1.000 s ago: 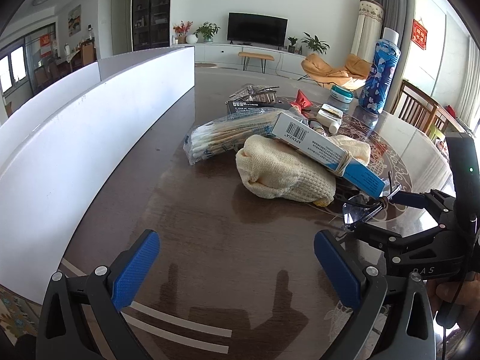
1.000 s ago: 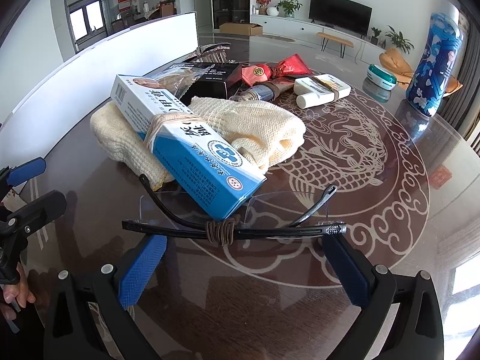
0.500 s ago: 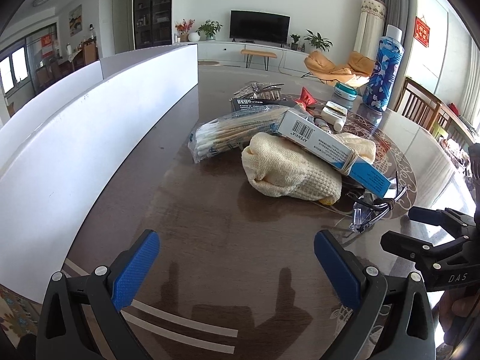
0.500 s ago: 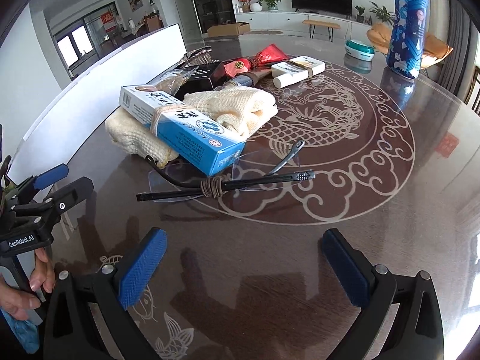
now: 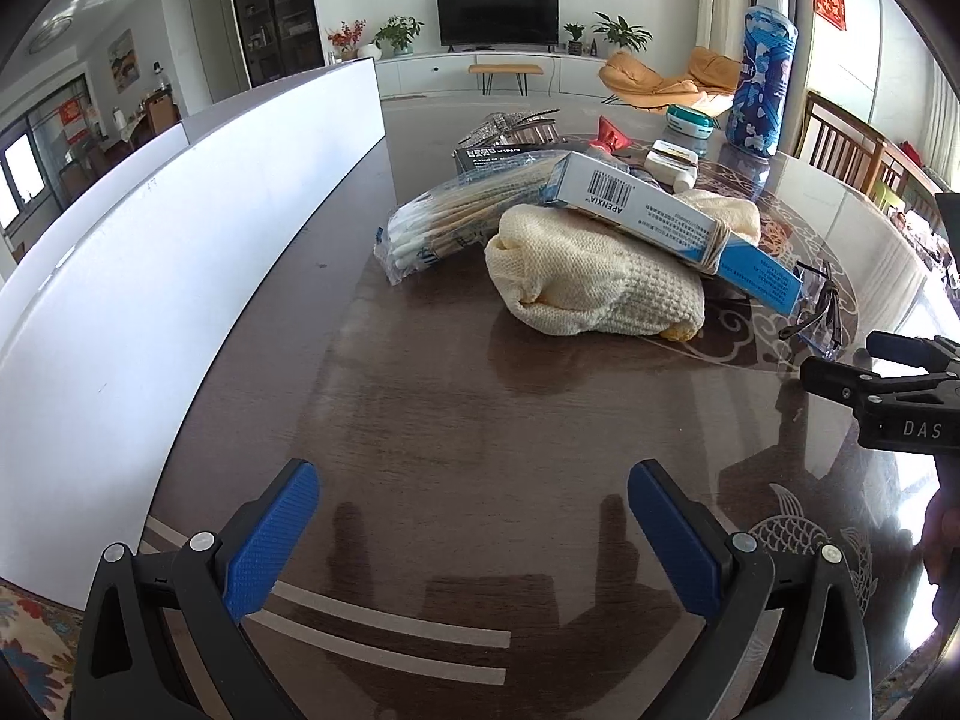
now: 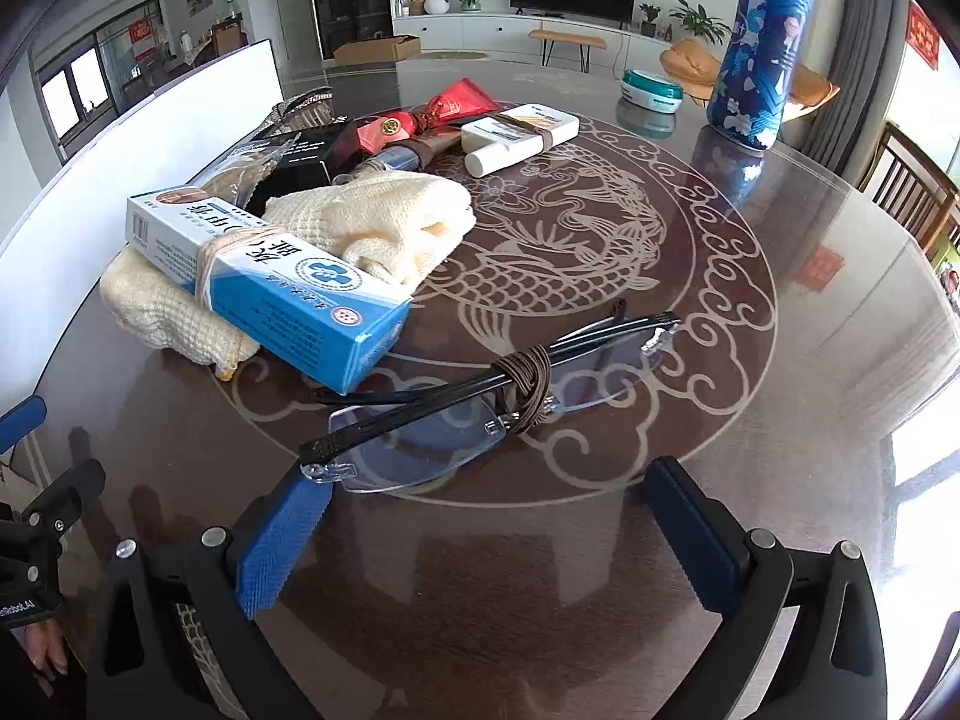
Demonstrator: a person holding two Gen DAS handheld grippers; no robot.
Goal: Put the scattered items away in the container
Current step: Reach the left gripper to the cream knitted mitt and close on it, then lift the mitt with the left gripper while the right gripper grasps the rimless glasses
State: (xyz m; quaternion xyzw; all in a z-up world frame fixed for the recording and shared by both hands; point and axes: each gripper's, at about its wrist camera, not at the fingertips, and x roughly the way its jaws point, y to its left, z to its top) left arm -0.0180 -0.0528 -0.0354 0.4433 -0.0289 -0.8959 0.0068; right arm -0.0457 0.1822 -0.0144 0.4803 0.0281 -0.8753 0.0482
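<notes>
Folded rimless glasses (image 6: 480, 402), tied with a brown cord, lie on the glass tabletop just ahead of my right gripper (image 6: 486, 540). It is open, and the glasses' near end overlaps its left pad (image 6: 282, 540) in this view. Behind them a blue-and-white box (image 6: 270, 276) rests on a cream knitted cloth (image 6: 360, 222). My left gripper (image 5: 474, 534) is open and empty above bare table, well short of the cloth (image 5: 594, 282) and a bag of cotton swabs (image 5: 456, 222). The white container wall (image 5: 180, 240) runs along the left.
Farther back lie a black box (image 6: 312, 162), a red pouch (image 6: 432, 114) and a white tube (image 6: 516, 132). A tall blue bottle (image 6: 762, 48) and a teal jar (image 6: 651, 90) stand at the far right. The round table (image 6: 780, 420) has chairs beyond its right rim.
My right gripper drew back from the glasses, then came close again at a different angle, so they now lie slanted across its left finger. The left gripper has barely moved.
</notes>
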